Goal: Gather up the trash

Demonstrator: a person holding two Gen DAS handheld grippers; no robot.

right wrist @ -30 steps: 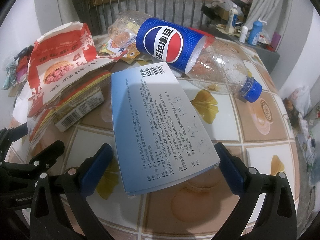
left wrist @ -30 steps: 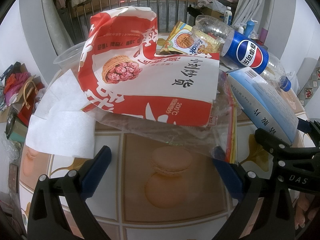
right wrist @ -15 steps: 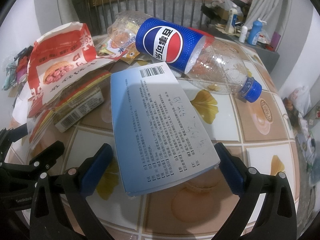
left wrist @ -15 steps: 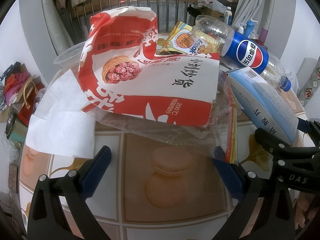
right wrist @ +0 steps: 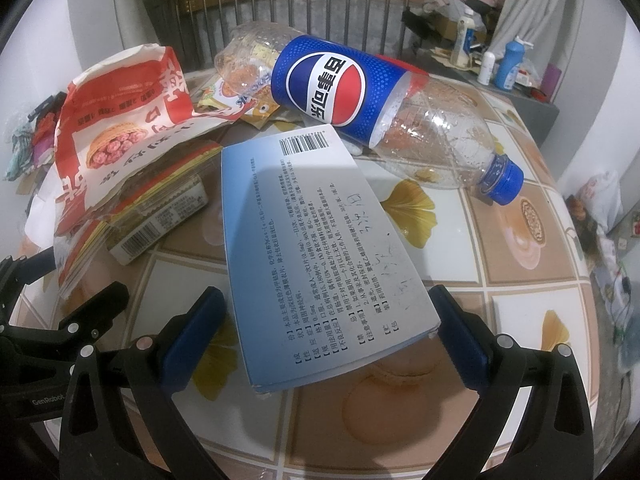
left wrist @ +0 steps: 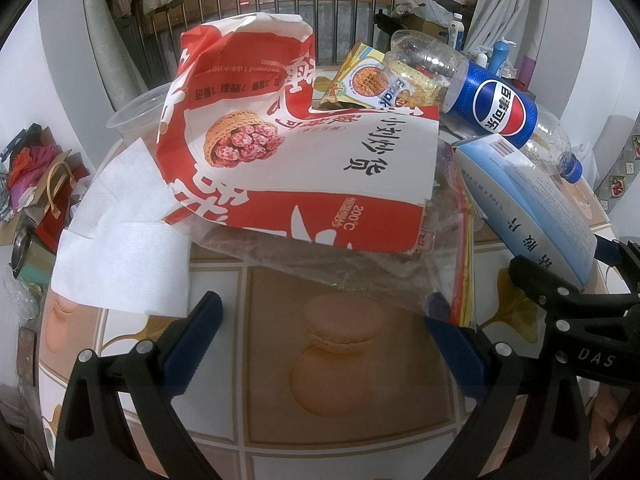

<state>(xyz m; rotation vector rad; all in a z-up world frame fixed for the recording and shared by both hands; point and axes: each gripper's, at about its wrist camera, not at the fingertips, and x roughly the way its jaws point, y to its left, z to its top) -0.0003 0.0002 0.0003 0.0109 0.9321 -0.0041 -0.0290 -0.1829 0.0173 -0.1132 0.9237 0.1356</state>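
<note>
Trash covers the far half of the tiled round table (right wrist: 500,280). We position the right gripper (right wrist: 326,330) with its blue pads spread wide on either side of the near end of the flat pale-blue cardboard medicine box (right wrist: 320,248); the right pad appears to touch the box edge, the left stands apart. We hold the left gripper (left wrist: 324,340) equally wide open and empty, over bare tabletop just short of the clear plastic bag (left wrist: 360,264) under the red-and-white paper food bag (left wrist: 296,156). The empty clear cola bottle with blue label (right wrist: 360,104) lies beyond the box. We judge the step as pre-grasp; next, we close on the box.
</note>
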